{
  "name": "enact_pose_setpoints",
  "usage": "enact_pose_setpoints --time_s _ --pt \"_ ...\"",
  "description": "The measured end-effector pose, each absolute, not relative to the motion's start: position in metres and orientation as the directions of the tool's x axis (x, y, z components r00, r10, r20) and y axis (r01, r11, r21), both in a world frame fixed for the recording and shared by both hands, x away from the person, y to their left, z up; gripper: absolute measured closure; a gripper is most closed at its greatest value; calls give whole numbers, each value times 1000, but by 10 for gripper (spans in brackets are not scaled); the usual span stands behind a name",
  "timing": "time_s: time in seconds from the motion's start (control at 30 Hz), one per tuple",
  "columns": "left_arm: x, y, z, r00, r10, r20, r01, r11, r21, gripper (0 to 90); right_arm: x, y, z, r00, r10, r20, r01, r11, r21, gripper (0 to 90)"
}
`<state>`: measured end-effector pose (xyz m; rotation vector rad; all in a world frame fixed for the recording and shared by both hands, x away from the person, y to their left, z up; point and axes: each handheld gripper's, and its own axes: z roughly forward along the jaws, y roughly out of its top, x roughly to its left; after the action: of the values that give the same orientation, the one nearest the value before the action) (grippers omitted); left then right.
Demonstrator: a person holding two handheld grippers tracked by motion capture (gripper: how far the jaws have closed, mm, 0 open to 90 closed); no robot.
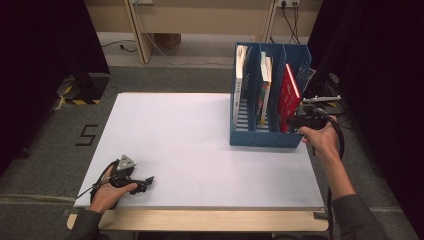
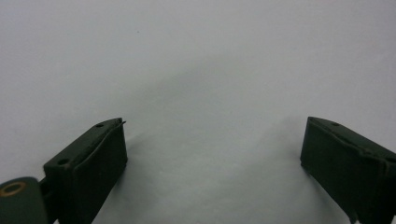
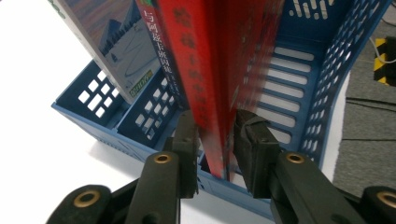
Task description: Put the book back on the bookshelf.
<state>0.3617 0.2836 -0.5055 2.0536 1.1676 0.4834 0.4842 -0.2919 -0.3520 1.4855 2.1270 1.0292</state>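
Black jaws of the right gripper (image 3: 212, 154) were pinched on the lower edge of a red book (image 3: 210, 70), one jaw pressed on each cover. From that gripper the book rose toward twelve o'clock in the right gripper view, its long axis running up and away, blurred along its far side. In the high view the right gripper (image 1: 296, 121) sat at the near right corner of the blue file rack (image 1: 260, 135), and the red book (image 1: 289, 95) stood tilted in the rack's rightmost compartment, at about twelve o'clock from the hand. Other books filled the compartments toward nine o'clock. Any lift or push would probably have to follow that upright axis. The left gripper (image 1: 142, 184) lay well apart at the table's (image 1: 200, 150) near left corner, jaws spread wide over bare white surface.
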Motion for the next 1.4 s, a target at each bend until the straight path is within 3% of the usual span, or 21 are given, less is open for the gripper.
enact_pose_setpoints --time_s 0.5,0.67,0.93,1.4 --pt "362 283 -506 520 854 -25 586 -336 737 60 494 -284 -350 -410 908 87 652 225 725 687" --pt "362 283 -506 519 854 -24 586 -335 738 59 502 -291 -350 -373 926 53 663 226 713 701" --pt "362 283 -506 518 855 -26 587 -334 737 56 507 -315 -366 -313 943 115 675 136 725 745" --pt "362 283 -506 518 855 -25 588 -335 736 55 495 -316 -379 -338 928 159 650 107 753 725"
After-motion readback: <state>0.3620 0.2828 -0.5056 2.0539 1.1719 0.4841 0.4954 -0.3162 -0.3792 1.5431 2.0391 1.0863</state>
